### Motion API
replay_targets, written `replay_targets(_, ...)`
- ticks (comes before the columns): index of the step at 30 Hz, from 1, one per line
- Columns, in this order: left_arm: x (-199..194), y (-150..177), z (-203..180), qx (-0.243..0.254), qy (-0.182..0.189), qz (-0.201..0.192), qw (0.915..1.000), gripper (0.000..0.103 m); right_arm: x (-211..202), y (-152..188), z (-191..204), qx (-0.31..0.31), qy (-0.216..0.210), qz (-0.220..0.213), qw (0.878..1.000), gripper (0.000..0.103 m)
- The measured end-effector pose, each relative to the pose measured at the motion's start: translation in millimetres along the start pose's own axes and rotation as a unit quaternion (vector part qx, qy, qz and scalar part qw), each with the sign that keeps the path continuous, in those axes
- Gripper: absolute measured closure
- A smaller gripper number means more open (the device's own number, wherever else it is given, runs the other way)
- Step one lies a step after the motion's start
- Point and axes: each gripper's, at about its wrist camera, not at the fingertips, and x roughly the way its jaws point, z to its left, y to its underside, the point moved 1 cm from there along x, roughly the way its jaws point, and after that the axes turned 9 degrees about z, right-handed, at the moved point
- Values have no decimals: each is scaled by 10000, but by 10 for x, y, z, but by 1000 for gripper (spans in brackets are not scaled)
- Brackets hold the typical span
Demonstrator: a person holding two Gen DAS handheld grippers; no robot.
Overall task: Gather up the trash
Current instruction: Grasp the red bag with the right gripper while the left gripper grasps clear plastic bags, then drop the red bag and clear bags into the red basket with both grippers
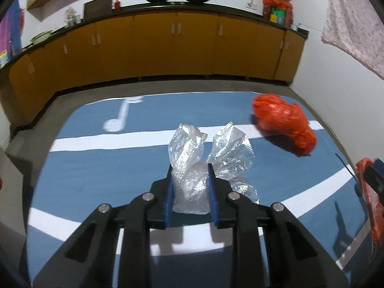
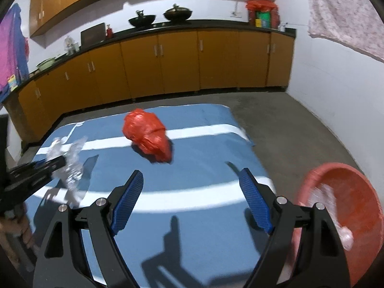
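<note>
My left gripper (image 1: pixel 189 168) is shut on a crumpled clear plastic bag (image 1: pixel 192 168) and holds it above the blue mat (image 1: pixel 96 168). The bag also shows at the left of the right wrist view (image 2: pixel 72 168), in the left gripper (image 2: pixel 57 162). A crumpled red plastic bag (image 1: pixel 285 124) lies on the mat to the right; in the right wrist view (image 2: pixel 148 136) it lies ahead of my right gripper (image 2: pixel 192 177), which is open and empty above the mat (image 2: pixel 196 148). A red basin (image 2: pixel 355 204) with clear plastic inside sits at the right.
The mat lies on a grey concrete floor (image 2: pixel 288 129). Orange cabinets (image 2: pixel 180 62) with a dark counter run along the back wall. A white wall (image 2: pixel 336 84) stands to the right. The right gripper's edge shows at the far right of the left wrist view (image 1: pixel 373 180).
</note>
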Motion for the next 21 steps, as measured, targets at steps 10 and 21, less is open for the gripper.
replay_targets(10,-72,-3,651,-431,-393,-114,9982,78,722,-555,477,-464,-149,198,9986,21)
replay_targets(21,-92,0,906,-596,-470,-146,9970,78,1040,-577,552,-703,-323,809,9937,48)
